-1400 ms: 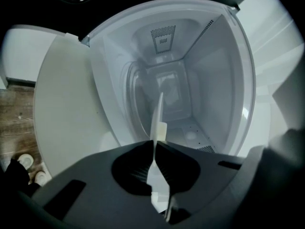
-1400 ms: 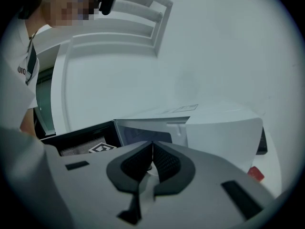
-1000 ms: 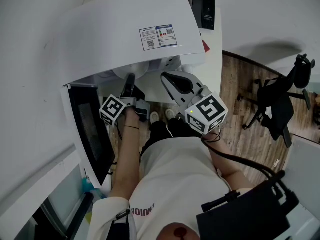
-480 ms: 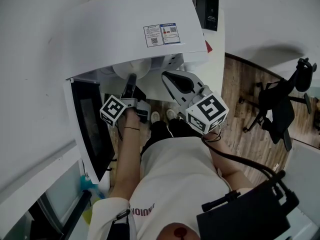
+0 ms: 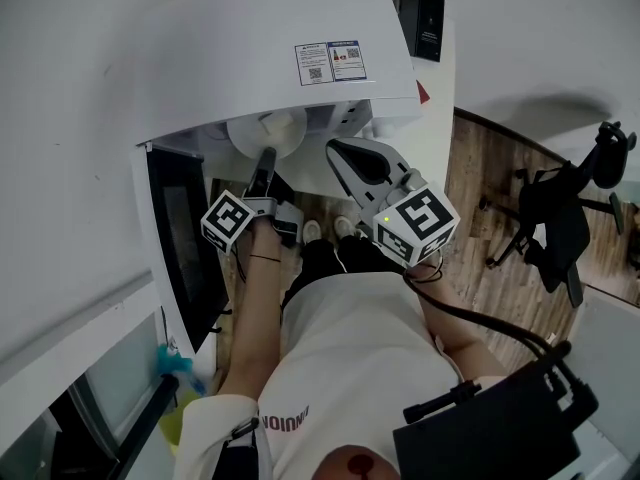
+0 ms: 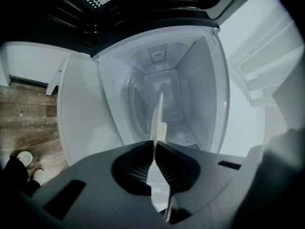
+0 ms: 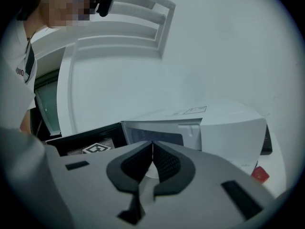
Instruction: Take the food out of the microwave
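The white microwave (image 5: 260,48) stands with its black door (image 5: 185,248) swung open to the left. A white plate (image 5: 262,133) pokes out from its mouth, with a pale piece of food on it that is hard to make out. My left gripper (image 5: 266,158) is shut on the near rim of that plate. In the left gripper view the plate (image 6: 159,111) shows edge-on between the closed jaws of my left gripper (image 6: 155,144), in front of the lit cavity (image 6: 190,89). My right gripper (image 5: 338,154) hovers just right of the plate, shut and holding nothing. From the right gripper view, the right gripper (image 7: 152,146) faces the microwave (image 7: 228,123).
A black box (image 5: 420,23) sits on the counter behind the microwave. An office chair (image 5: 560,208) stands on the wooden floor (image 5: 490,268) to the right. A black case (image 5: 500,428) fills the lower right. The person's shoes are below the microwave's front.
The plate shows a little more from under the microwave's top than before. Both grippers keep nearly the same place and the same closed jaws.
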A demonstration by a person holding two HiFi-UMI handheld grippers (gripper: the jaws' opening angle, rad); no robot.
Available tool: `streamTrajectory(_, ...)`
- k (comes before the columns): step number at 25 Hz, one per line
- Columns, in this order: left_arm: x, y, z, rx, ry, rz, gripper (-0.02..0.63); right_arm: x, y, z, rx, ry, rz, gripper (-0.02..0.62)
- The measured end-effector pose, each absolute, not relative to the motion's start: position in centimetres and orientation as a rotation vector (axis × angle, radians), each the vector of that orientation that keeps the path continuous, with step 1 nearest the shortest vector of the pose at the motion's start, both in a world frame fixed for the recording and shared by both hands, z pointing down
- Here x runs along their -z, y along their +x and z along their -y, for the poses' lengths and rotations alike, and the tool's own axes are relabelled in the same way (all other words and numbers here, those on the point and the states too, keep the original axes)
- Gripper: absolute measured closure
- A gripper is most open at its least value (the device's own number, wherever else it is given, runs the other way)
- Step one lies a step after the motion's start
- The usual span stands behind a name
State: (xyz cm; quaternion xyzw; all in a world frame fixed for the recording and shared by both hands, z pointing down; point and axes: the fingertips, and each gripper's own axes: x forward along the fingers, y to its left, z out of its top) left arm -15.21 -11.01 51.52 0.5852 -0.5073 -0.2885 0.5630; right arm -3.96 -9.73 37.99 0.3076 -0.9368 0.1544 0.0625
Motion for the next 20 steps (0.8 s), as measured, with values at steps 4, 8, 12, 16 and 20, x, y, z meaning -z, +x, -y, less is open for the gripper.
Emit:
streamTrajectory(4,-51.6,-15.0,10.5,0.680,1.375,1.193,0.581,-38.0,-3.8,9.5,-0.464,0.923,2.833,0.574)
streamTrajectory(8,-51.5,-14.8,10.1,0.686,1.376,1.186,0.581,-38.2,-3.7,9.5,-0.462,0.919,2.831,0.574)
streamTrajectory(12,-51.0,-14.8,9.1,0.702,1.386,1.174,0.581,-37.9,-3.9,8.8,-0.448,0.931,2.835,0.574)
streamTrajectory(16,-50.5,-14.9,8.3,0.715,1.391,1.166,0.581,-37.5,-4.0,8.3,-0.431,0.931,2.842,0.574)
streamTrajectory(20,-50.2,-14.8,7.9,0.718,1.397,1.163,0.581,-37.6,-4.0,8.1,-0.432,0.926,2.845,0.574)
